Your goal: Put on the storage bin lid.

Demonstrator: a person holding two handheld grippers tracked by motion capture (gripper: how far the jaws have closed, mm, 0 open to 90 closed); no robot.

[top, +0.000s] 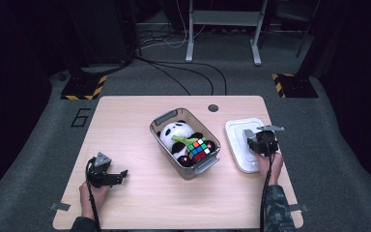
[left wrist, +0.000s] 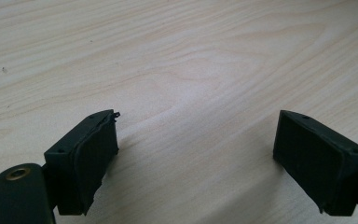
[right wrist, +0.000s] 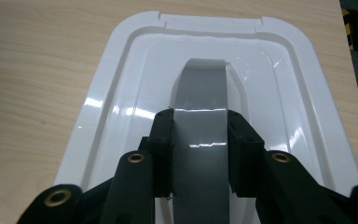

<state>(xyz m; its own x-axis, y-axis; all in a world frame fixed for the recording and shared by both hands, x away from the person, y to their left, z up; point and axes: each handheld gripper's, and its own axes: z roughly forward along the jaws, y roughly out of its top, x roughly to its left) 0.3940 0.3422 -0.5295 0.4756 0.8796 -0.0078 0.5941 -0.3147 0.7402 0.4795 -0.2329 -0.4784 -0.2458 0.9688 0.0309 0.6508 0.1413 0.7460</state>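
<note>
A white lid [top: 236, 133] lies flat on the table's right side, with a grey strap handle [right wrist: 200, 88] along its middle. My right gripper [right wrist: 199, 135] is shut on that handle, one pad pressed against each side; from above, the right gripper [top: 260, 137] sits over the lid's near half. A clear plastic bin [top: 160, 126] stands mid-table, uncovered, holding a plush panda [top: 176, 131] and a colourful puzzle cube [top: 199, 149]. My left gripper [top: 121, 175] rests low at the table's front left, open, with only bare wood between its fingers [left wrist: 93, 158].
The wooden table [top: 125, 121] has a round cable hole [top: 213, 108] at its far edge. Grey carpet, cables and desk legs lie beyond. Bare wood stretches between the left gripper and the bin.
</note>
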